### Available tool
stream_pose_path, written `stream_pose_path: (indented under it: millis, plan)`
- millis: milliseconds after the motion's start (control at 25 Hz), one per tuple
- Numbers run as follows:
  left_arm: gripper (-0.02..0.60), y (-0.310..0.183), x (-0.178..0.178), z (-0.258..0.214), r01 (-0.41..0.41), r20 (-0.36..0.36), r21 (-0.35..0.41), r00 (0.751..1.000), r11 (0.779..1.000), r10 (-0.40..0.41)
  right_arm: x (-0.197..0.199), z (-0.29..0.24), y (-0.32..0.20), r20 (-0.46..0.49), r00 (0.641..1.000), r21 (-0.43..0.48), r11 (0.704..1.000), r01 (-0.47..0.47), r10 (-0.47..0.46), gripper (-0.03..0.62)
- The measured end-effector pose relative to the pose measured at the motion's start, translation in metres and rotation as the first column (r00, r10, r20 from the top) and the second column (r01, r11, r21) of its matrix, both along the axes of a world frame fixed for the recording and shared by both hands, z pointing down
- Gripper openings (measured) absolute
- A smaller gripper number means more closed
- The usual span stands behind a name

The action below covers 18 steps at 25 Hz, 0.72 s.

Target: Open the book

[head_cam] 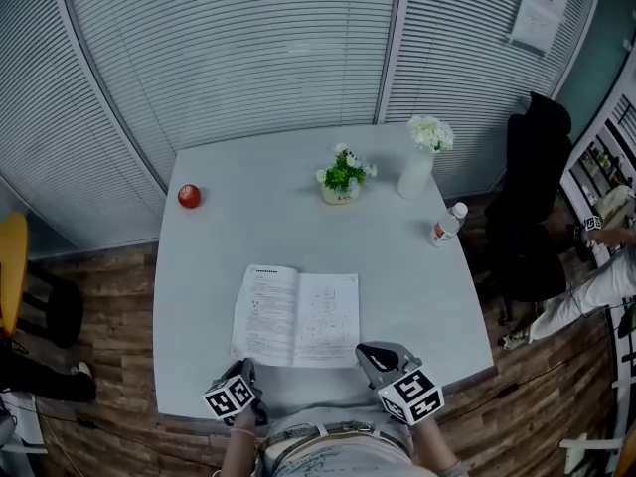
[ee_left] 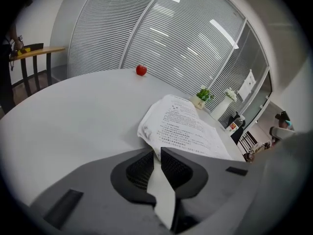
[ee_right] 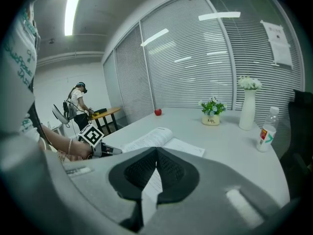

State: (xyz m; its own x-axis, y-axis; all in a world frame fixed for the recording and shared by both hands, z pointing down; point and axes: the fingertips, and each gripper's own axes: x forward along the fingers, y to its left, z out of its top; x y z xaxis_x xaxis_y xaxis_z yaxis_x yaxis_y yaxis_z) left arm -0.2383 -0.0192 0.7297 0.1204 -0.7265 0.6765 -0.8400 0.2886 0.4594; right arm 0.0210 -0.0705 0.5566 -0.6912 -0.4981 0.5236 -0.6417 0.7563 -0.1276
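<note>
The book (head_cam: 296,316) lies open and flat on the white table (head_cam: 199,296), near its front edge, with printed pages facing up. My left gripper (head_cam: 245,367) sits at the book's near left corner. In the left gripper view its jaws (ee_left: 157,151) stand a narrow gap apart, and the edge of the book (ee_left: 183,124) reaches their tips without being pressed. My right gripper (head_cam: 365,352) rests just off the book's near right corner. In the right gripper view its jaws (ee_right: 156,150) meet at the tips with nothing between them, and the book (ee_right: 151,138) lies beyond.
A red apple (head_cam: 189,196) sits at the table's far left. A small potted plant (head_cam: 343,179), a white vase of flowers (head_cam: 417,167) and a bottle (head_cam: 448,224) stand at the back right. A black chair (head_cam: 532,197) and a person (head_cam: 606,276) are to the right.
</note>
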Motion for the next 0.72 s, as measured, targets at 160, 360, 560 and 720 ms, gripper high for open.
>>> stream_pose_path:
  millis: [160, 360, 560, 720]
  plan:
    - [0.080, 0.003, -0.003, 0.001, 0.003, 0.042, -0.017, 0.999, 1.000, -0.002, 0.003, -0.001, -0.003, 0.002, 1.000, 0.003, 1.000, -0.012, 0.012, 0.003]
    - [0.118, 0.005, -0.003, 0.002, -0.004, 0.055, -0.038, 0.998, 0.999, 0.006, 0.006, 0.000, -0.003, -0.004, 1.000, 0.003, 1.000, -0.017, 0.017, 0.003]
    - [0.118, 0.008, -0.005, 0.002, -0.005, 0.079, -0.051, 0.997, 0.999, 0.009, 0.006, 0.002, -0.002, -0.001, 1.000, -0.001, 1.000, -0.016, 0.016, 0.003]
    - [0.125, 0.012, -0.012, -0.006, 0.001, 0.130, -0.049, 0.991, 0.999, 0.006, 0.005, 0.001, -0.001, 0.001, 1.000, 0.005, 1.000, -0.014, 0.014, 0.005]
